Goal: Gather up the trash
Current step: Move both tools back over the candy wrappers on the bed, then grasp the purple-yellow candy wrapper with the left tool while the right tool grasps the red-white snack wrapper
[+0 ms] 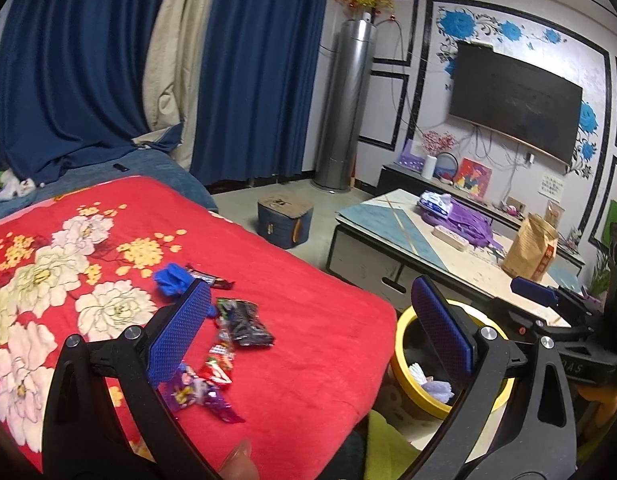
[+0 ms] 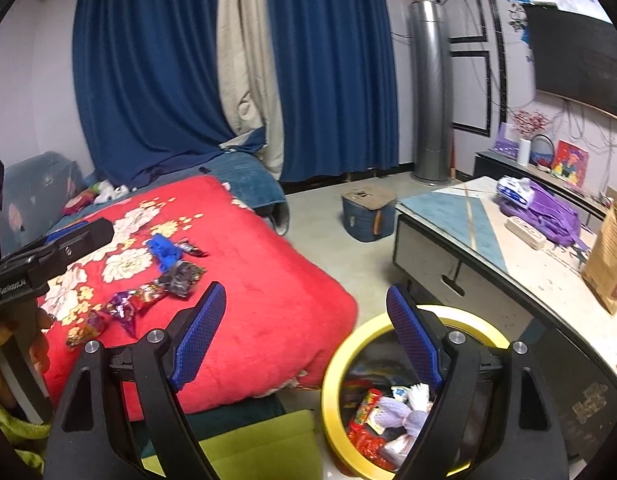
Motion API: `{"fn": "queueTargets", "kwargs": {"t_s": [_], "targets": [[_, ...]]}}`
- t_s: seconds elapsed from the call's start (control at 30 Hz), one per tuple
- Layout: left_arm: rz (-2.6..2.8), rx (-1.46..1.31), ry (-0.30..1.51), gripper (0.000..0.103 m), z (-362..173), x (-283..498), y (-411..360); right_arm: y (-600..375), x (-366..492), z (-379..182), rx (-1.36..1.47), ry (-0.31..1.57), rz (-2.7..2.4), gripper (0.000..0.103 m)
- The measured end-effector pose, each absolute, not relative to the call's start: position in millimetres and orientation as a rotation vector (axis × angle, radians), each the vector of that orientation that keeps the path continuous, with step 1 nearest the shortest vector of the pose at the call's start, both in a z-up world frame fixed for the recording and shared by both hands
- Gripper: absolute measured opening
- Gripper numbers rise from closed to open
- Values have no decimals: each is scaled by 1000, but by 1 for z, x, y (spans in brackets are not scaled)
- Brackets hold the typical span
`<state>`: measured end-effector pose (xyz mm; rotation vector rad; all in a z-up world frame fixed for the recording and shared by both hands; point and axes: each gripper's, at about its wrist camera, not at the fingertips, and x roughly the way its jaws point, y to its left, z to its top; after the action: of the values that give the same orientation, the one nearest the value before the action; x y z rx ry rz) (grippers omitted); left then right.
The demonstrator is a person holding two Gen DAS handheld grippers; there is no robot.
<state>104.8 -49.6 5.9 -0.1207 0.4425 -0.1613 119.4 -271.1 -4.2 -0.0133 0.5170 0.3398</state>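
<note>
- red blanket point(image 1: 308, 320): soft plush cloth, matt, printed flowers
- snack wrappers point(image 1: 244, 322): crinkly plastic film, glossy
- blue glove point(image 1: 170, 278): thin rubbery material, matt
- bin point(image 2: 336, 364): smooth plastic, yellow rim w/ slight sheen
- left gripper point(image 1: 312, 328) & right gripper point(image 2: 308, 336): matt black plastic arms, blue pads w/ rough knurled texture, metal screws
- curtains point(image 1: 248, 80): heavy blue cloth, matt
- tower unit point(image 1: 346, 108): brushed metal look, shiny
- coffee table point(image 1: 388, 216): glossy smooth top
- bag point(image 1: 528, 248): brown paper
</note>
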Motion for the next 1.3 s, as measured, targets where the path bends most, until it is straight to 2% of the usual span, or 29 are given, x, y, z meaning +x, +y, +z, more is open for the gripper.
{"fn": "queueTargets", "kwargs": {"t_s": [0.77, 1.13, 1.2, 1.3], "targets": [[-28, -217, 425, 92, 18, 95, 36, -190, 133, 0, -120, 523, 532, 80], [-11, -218, 521, 92, -5, 81, 75, -143, 149, -14, -116, 597, 635, 80], [-17, -214, 539, 90, -11, 79, 78, -135, 153, -17, -115, 614, 649, 80], [-38, -219, 587, 80, -22, 78, 81, -119, 162, -22, -118, 644, 666, 79]]}}
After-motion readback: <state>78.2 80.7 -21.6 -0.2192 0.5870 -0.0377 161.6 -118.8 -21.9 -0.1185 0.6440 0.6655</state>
